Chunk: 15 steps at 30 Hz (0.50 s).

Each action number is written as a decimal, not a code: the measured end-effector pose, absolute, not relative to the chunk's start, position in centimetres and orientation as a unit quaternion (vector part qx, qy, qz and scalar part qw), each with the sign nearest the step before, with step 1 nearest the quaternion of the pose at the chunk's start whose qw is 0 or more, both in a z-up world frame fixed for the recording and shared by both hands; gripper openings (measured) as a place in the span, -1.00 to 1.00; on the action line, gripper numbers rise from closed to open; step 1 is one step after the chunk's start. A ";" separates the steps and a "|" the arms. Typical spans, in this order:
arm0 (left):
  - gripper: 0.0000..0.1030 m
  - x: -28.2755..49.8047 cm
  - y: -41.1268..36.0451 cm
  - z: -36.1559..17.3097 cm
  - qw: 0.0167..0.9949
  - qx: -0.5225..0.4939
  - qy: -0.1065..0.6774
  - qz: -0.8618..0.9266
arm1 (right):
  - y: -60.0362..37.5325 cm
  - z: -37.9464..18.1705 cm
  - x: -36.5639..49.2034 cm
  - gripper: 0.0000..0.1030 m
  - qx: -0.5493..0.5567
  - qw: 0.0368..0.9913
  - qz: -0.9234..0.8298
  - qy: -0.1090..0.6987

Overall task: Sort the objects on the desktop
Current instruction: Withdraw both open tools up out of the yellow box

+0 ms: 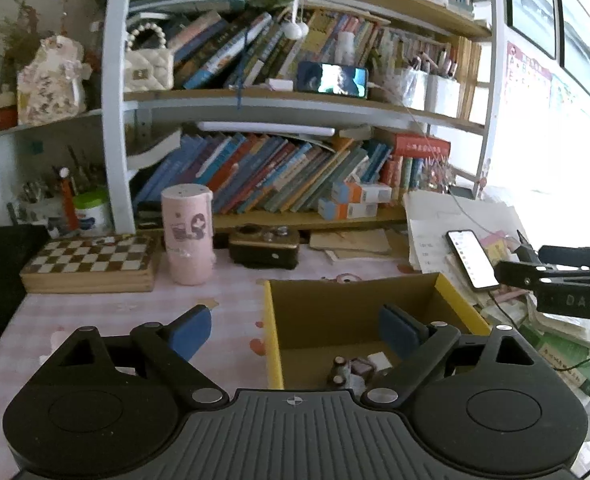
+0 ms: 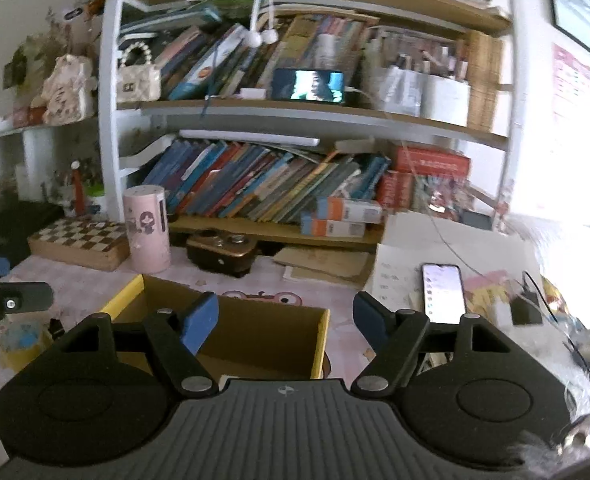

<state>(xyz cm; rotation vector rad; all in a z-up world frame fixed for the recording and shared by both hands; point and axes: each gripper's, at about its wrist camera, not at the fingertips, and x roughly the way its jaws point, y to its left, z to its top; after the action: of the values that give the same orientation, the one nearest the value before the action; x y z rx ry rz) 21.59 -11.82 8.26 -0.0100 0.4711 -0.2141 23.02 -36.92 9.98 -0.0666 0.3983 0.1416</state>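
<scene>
**Both grippers empty above the box**

Left gripper (image 1: 295, 330) and right gripper (image 2: 285, 320): jaws wide, nothing between them. Cardboard box (image 1: 359, 300) sits on the pink desk (image 1: 223, 300); small items (image 1: 353, 370) lie inside, at its bottom.

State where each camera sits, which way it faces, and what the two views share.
Left wrist: rides the left gripper, jaws open, facing the bookshelf over the cardboard box; the right gripper juts in at right.
Right wrist: rides the right gripper, jaws open, facing likewise; the left gripper's tip shows at left.
Shared: bookshelf, box, pink cylinder, chessboard, lit phone.
</scene>
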 end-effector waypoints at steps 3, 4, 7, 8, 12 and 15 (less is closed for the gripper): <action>0.81 20.4 -11.0 8.0 0.968 -0.006 0.229 -0.104 | -36.3 9.5 21.4 0.49 -0.018 0.978 0.056 0.200; 0.81 20.1 -10.8 7.9 0.968 -0.005 0.229 -0.103 | -35.9 9.2 20.7 0.50 -0.017 0.979 0.049 0.198; 0.81 18.9 -10.0 7.4 0.968 0.000 0.229 -0.100 | -34.5 8.4 18.7 0.53 -0.019 0.981 0.025 0.191; 0.81 18.5 -9.7 7.1 0.968 0.001 0.230 -0.099 | -34.0 8.1 18.0 0.53 -0.017 0.982 0.018 0.190; 0.81 16.8 -8.1 6.2 0.968 -0.008 0.227 -0.108 | -32.1 7.1 15.8 0.53 -0.005 0.980 0.001 0.198; 0.81 15.5 -7.1 5.6 0.968 -0.012 0.224 -0.111 | -30.7 6.4 14.1 0.53 0.000 0.979 -0.006 0.206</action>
<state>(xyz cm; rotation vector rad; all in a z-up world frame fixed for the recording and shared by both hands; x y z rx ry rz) 15.48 -7.10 5.65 -0.0242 0.4535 -0.2239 14.13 -30.66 6.43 -0.0002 0.4151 -0.0119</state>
